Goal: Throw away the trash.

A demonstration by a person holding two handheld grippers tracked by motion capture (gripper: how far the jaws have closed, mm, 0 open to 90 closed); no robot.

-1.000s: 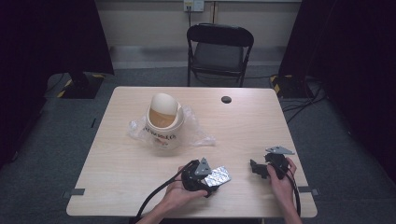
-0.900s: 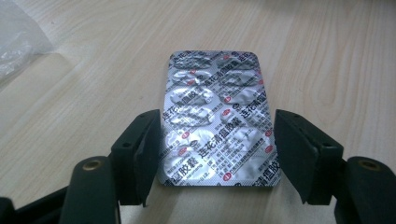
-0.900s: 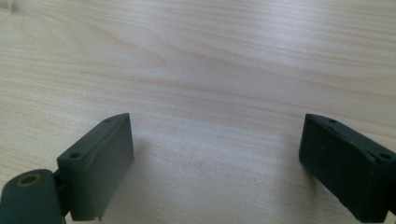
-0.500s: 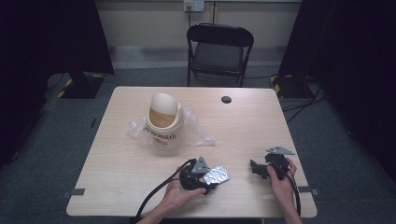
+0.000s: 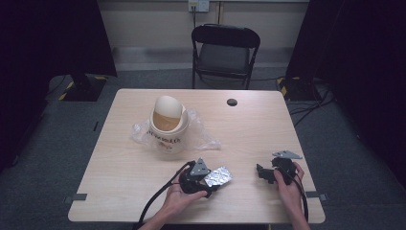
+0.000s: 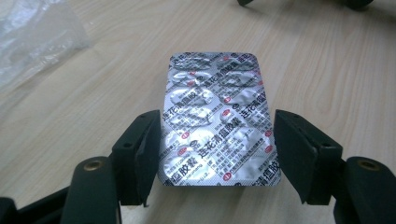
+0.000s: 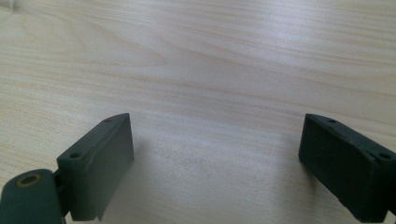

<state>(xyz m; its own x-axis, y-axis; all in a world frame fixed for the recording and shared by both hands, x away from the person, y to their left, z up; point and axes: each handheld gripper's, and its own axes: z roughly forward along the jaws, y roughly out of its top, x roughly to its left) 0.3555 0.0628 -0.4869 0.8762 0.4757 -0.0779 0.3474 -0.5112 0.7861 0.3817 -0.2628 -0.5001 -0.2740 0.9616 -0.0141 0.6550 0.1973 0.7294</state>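
Observation:
A silver foil blister pack (image 6: 217, 121) with red and black print sits between the jaws of my left gripper (image 6: 217, 119), which is shut on its two long edges. In the high view the left gripper (image 5: 214, 181) holds the pack (image 5: 219, 176) just above the table's front middle, with the pack sticking out to the right. My right gripper (image 5: 264, 173) rests near the front right of the table, pointing left toward the pack and a short way from it. Its jaws (image 7: 215, 135) stand wide open over bare wood with nothing between them.
A white jar with a tilted swing lid (image 5: 167, 124) stands on crumpled clear plastic (image 5: 203, 139) at the table's middle left. A small black round thing (image 5: 232, 102) lies near the far edge. A black folding chair (image 5: 225, 48) stands behind the light wooden table (image 5: 119, 191).
The left gripper and the blister pack have shifted very slightly to the left. The right gripper has kept still.

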